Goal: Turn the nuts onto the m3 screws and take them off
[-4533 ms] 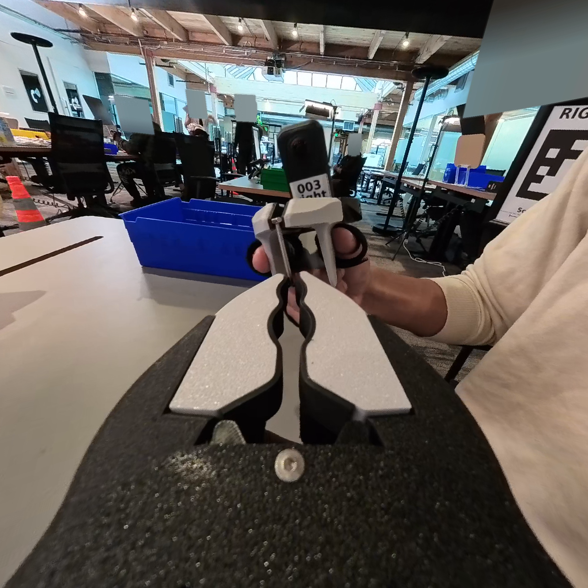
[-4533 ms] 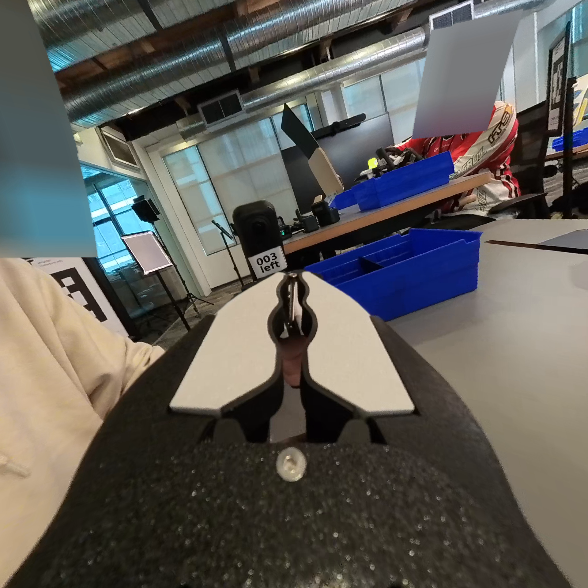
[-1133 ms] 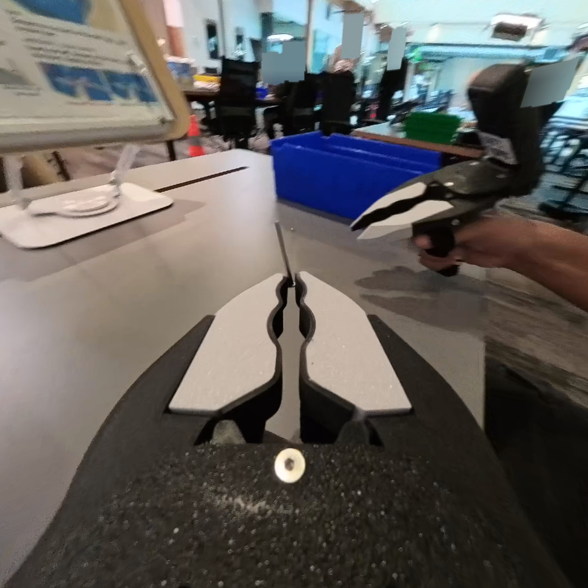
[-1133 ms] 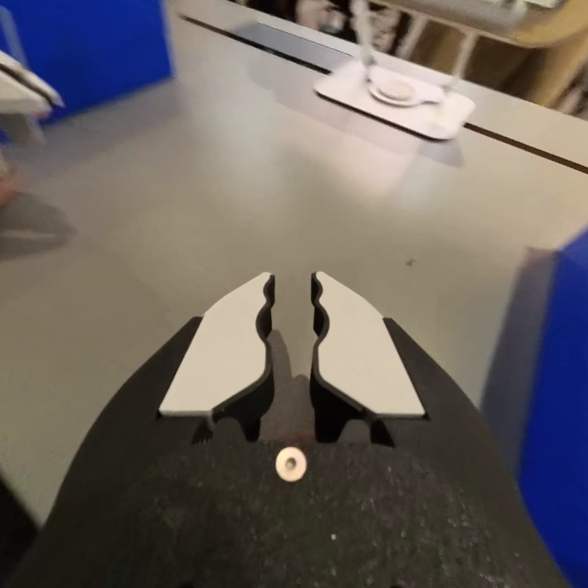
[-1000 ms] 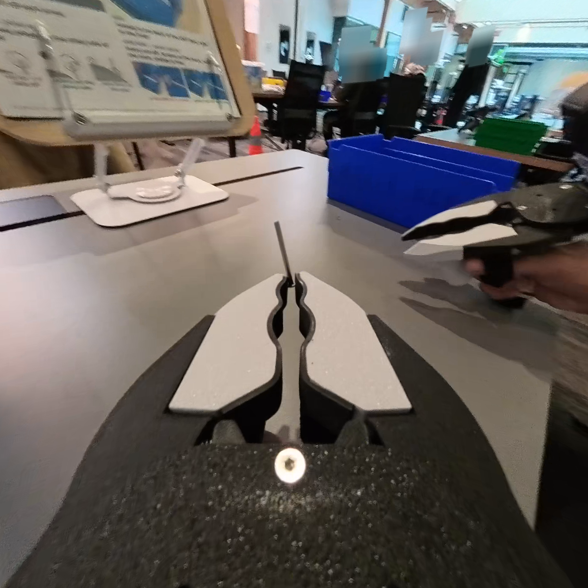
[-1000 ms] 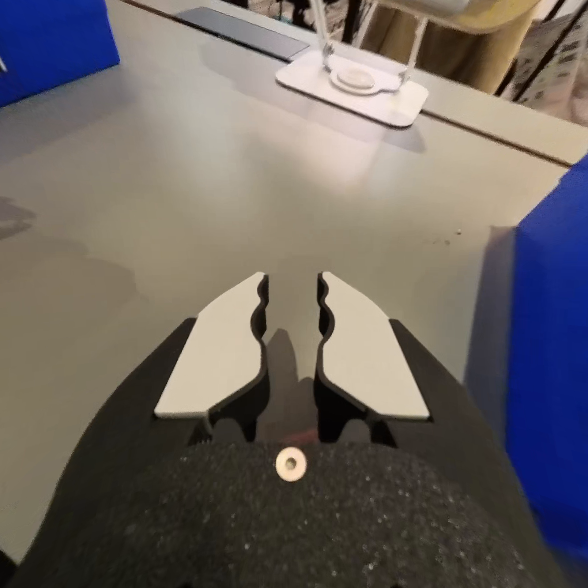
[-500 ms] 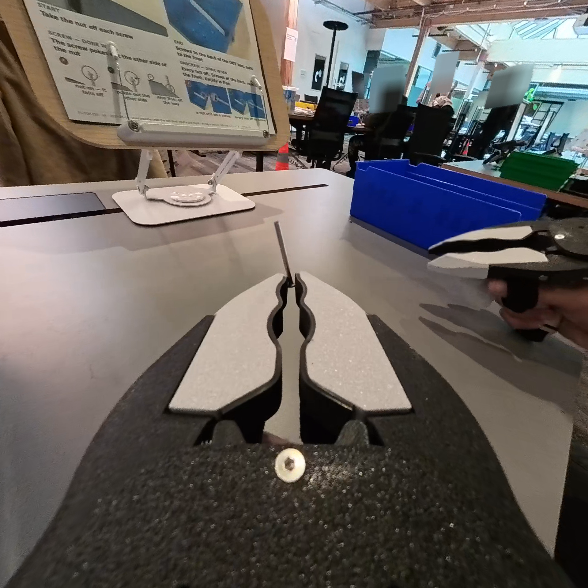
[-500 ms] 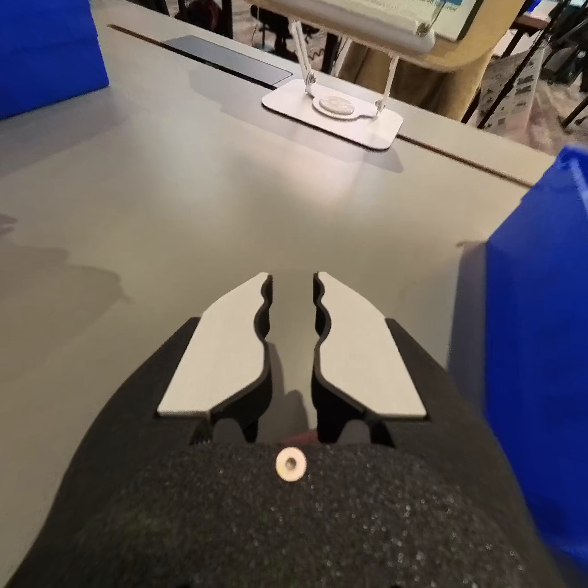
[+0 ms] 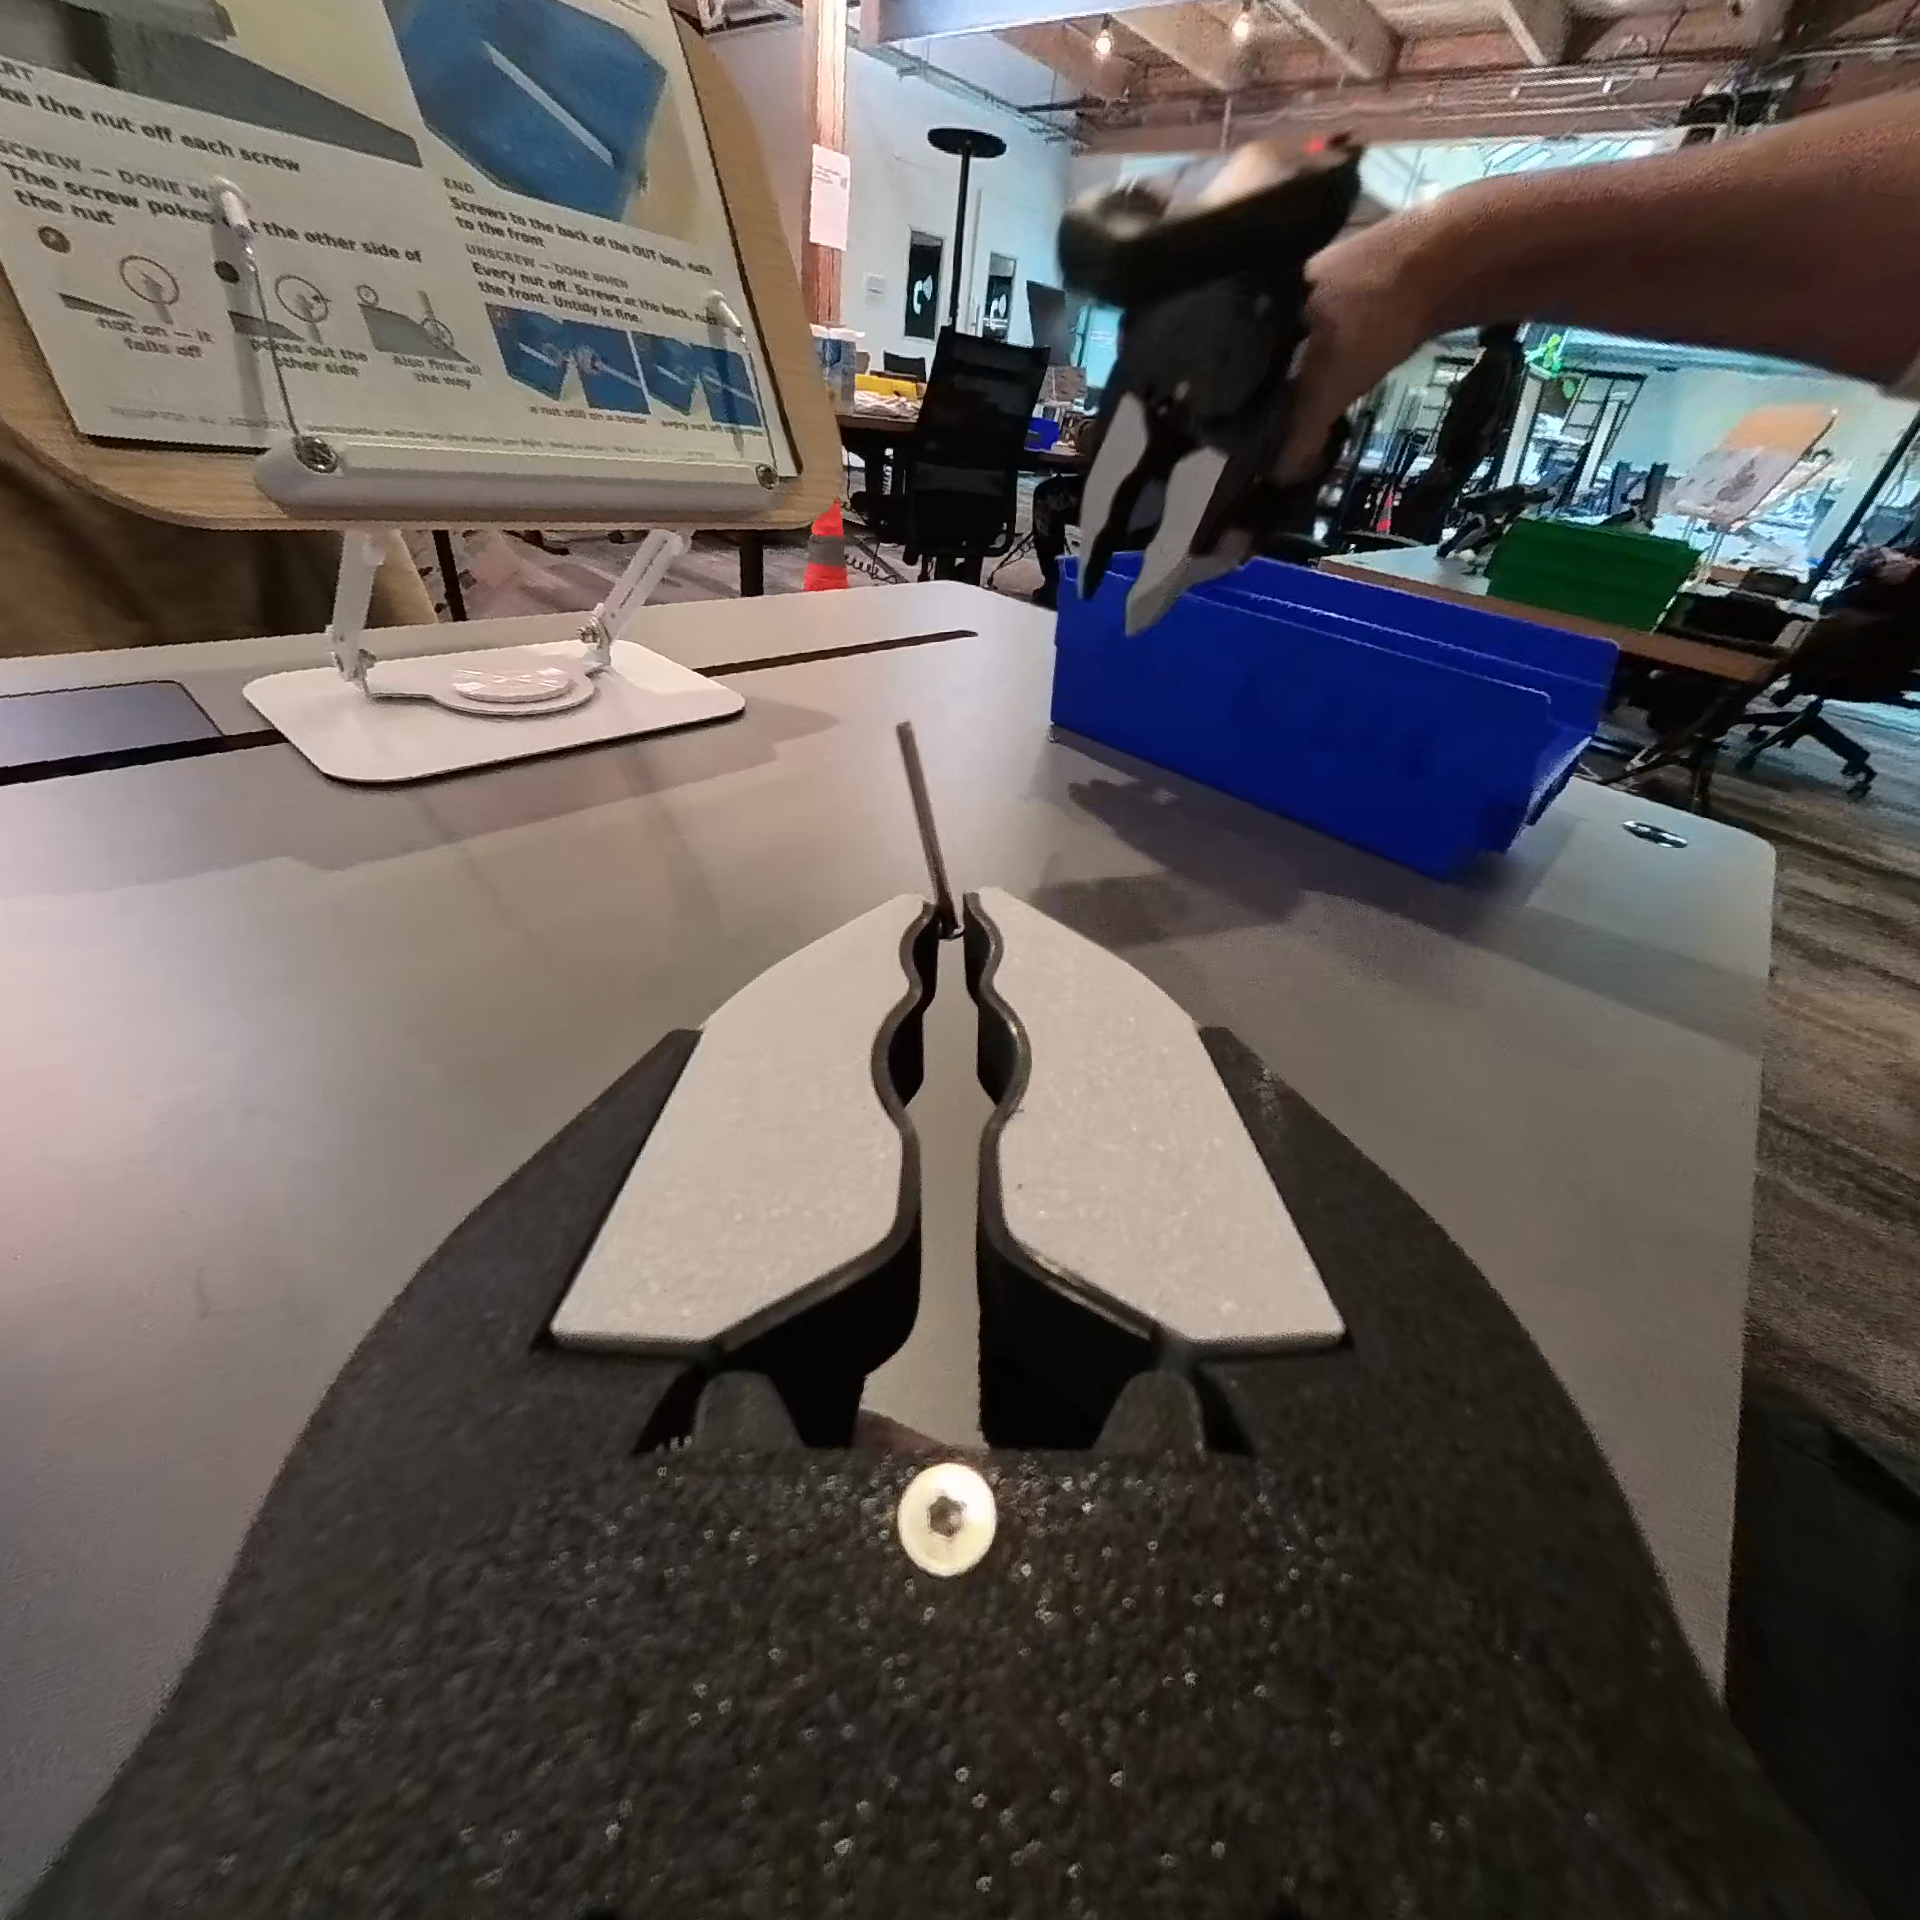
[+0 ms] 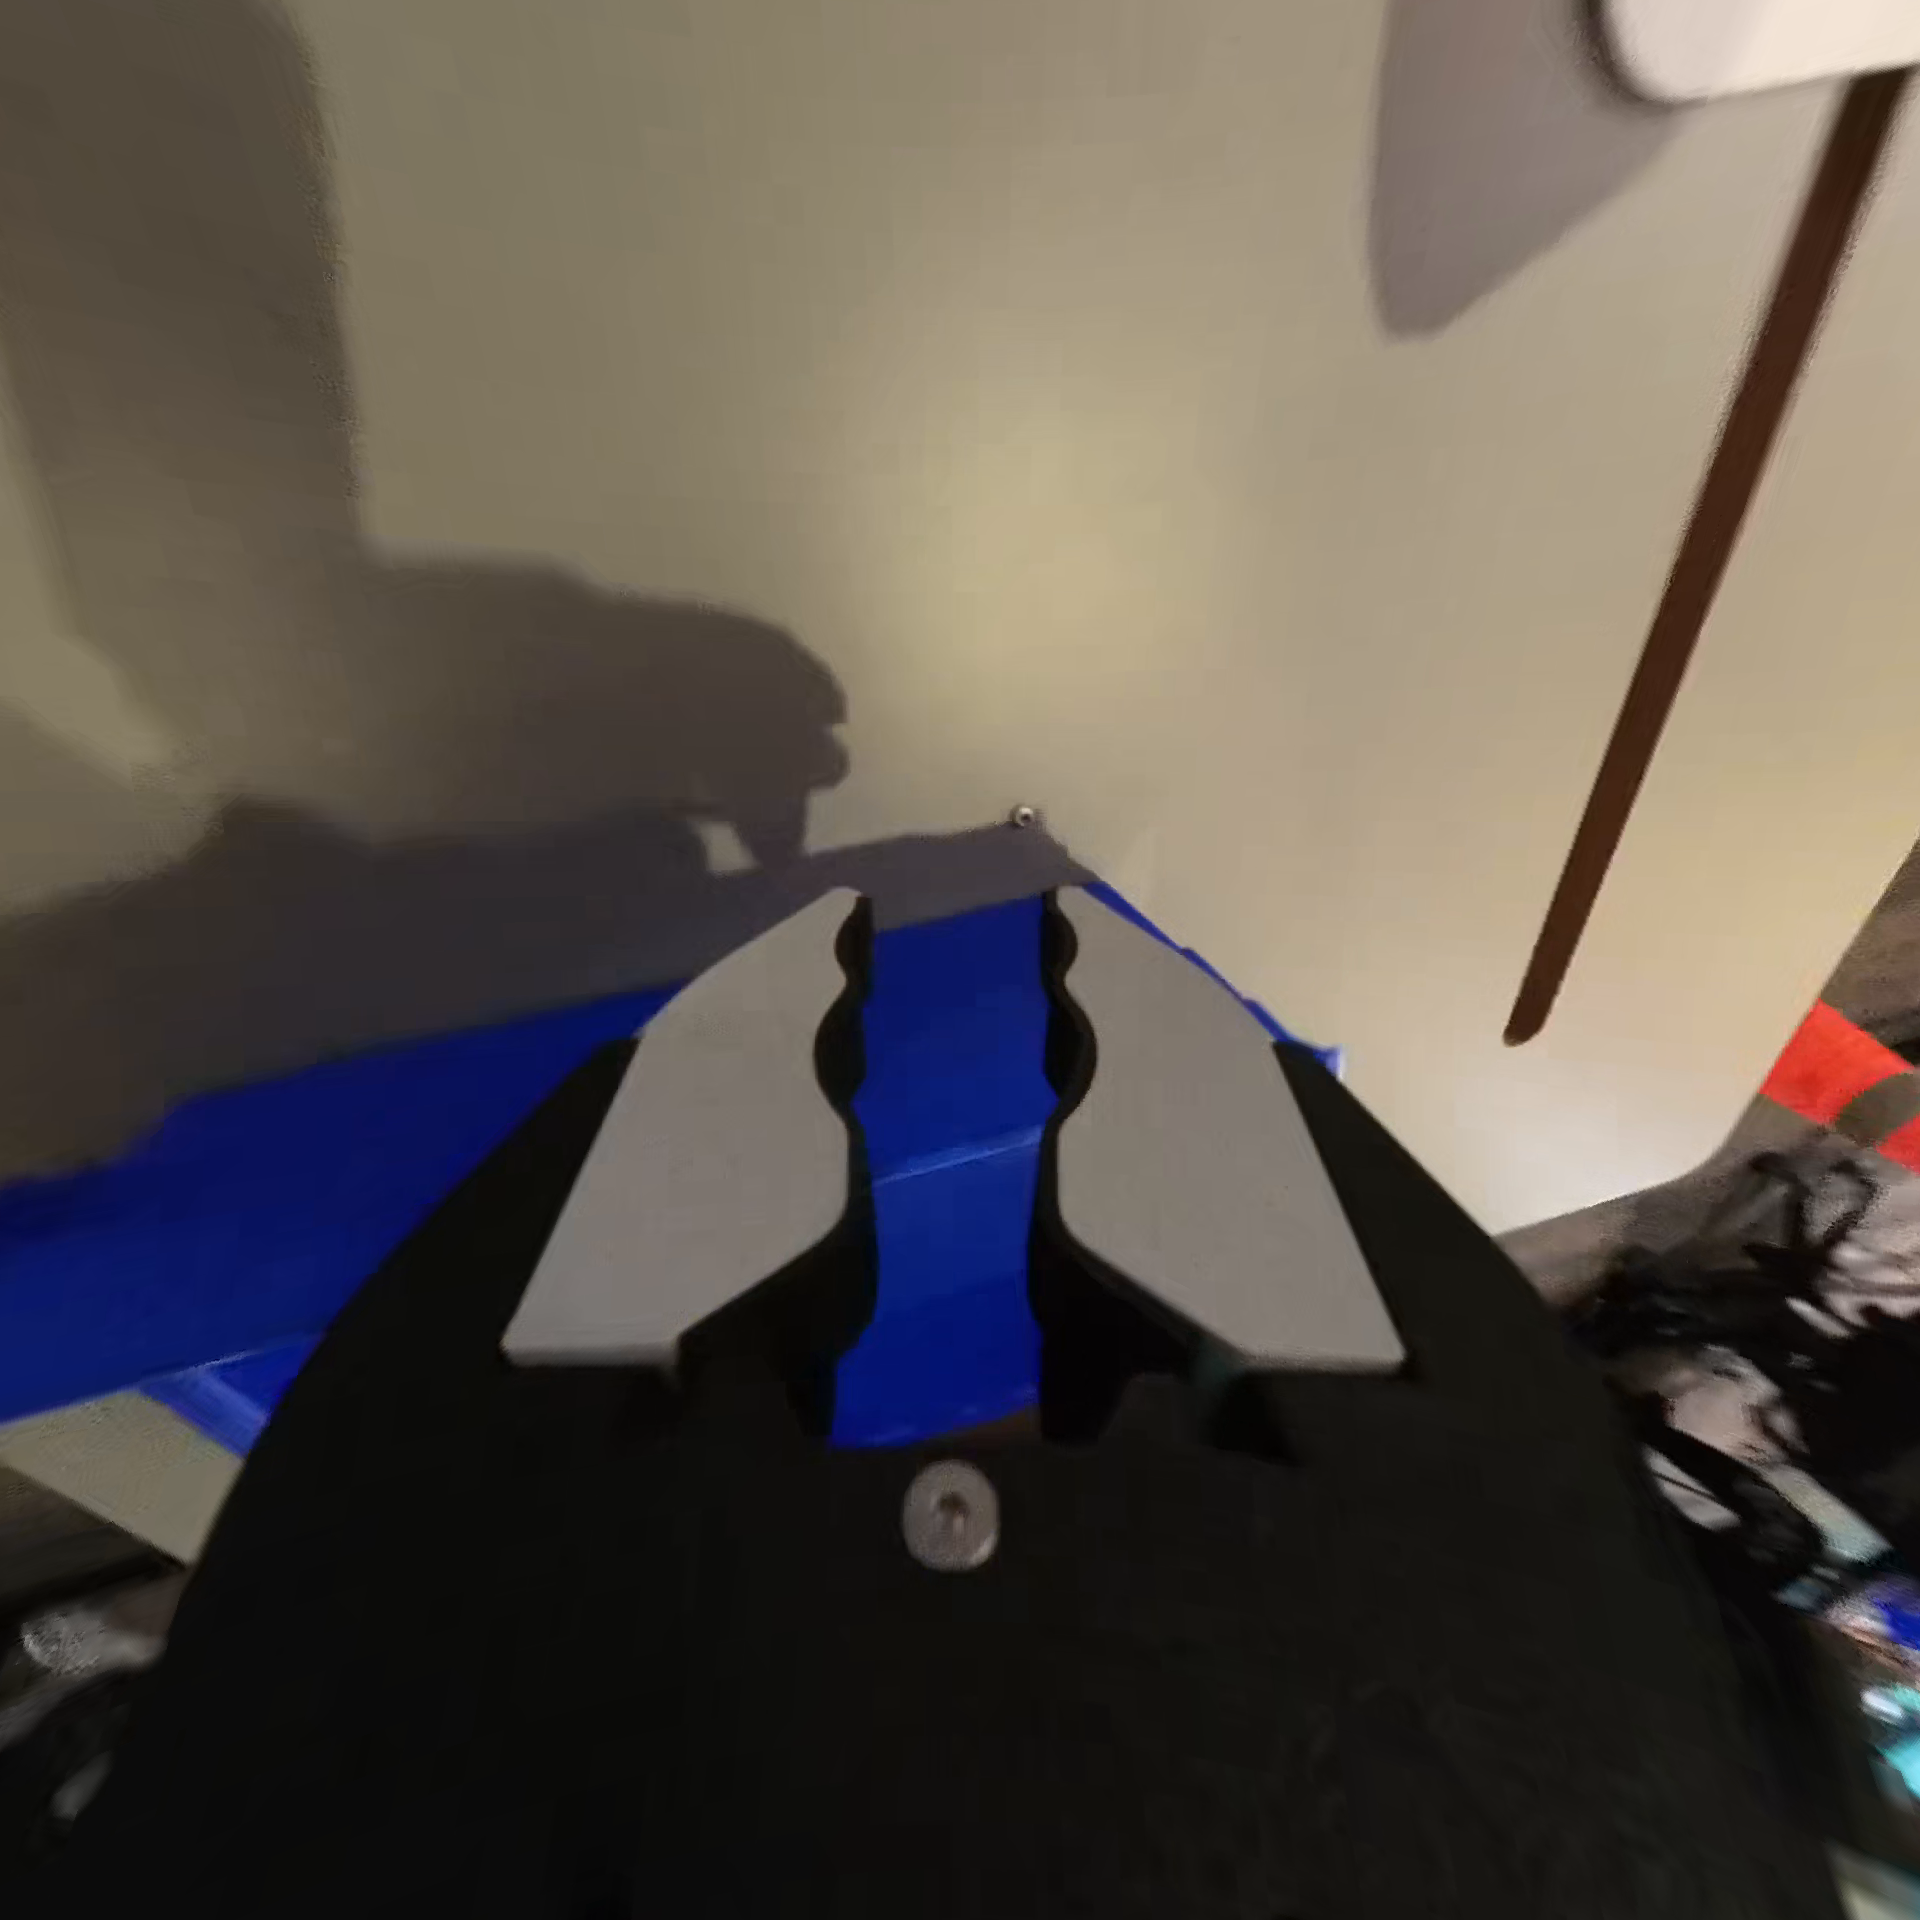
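My left gripper point(image 9: 947, 914) is shut on the head end of a thin dark m3 screw point(image 9: 925, 821), which sticks up and forward above the grey table point(image 9: 364, 987). I see no nut on the screw. My right gripper shows in the left wrist view point(image 9: 1122, 592), held in a hand, pointing down over the near left end of the blue bin point(image 9: 1320, 717). In its own view the right gripper point(image 10: 951, 904) is open and empty, looking down at the blue bin point(image 10: 945, 1049). What lies inside the bin is hidden.
An instruction card on a wooden board stands on a white stand point(image 9: 488, 696) at the back left. A dark slot point(image 10: 1704, 561) runs across the table. The table's right edge point(image 9: 1761, 1091) drops to carpet. A tiny metal bit point(image 10: 1021, 817) lies on the table beside the bin.
My right gripper has risen from low at the right, tipped downward and moved over the blue bin. My left gripper still holds the screw in the same place.
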`<control>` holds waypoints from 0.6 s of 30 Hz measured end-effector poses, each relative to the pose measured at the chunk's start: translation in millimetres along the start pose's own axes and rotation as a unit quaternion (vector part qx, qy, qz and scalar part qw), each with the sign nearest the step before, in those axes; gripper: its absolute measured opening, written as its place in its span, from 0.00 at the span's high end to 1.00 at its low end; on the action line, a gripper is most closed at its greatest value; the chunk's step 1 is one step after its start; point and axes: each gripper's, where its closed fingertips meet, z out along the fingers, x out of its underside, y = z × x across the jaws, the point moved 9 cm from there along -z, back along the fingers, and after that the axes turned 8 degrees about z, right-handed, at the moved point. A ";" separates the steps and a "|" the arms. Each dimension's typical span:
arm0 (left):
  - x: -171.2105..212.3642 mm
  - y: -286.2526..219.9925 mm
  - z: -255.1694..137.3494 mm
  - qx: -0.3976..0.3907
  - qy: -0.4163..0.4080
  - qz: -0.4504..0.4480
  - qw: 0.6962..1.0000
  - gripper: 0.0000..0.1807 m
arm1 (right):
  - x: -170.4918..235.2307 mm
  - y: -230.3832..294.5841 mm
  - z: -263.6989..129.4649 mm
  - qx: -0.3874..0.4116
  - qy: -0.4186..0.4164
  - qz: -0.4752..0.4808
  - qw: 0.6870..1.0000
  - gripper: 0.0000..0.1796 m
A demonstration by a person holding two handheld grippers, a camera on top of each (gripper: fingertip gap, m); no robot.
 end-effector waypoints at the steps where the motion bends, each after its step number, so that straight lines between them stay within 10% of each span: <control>1: 0.1 0.0 0.1 0.001 0.001 0.000 1.000 0.98 | -0.7 -5.5 10.4 0.001 0.023 -0.023 0.999 0.85; 18: 1.0 -3.9 4.2 0.017 0.016 0.012 1.000 0.98 | -28.0 -21.4 75.2 -0.059 0.230 -0.118 0.964 0.86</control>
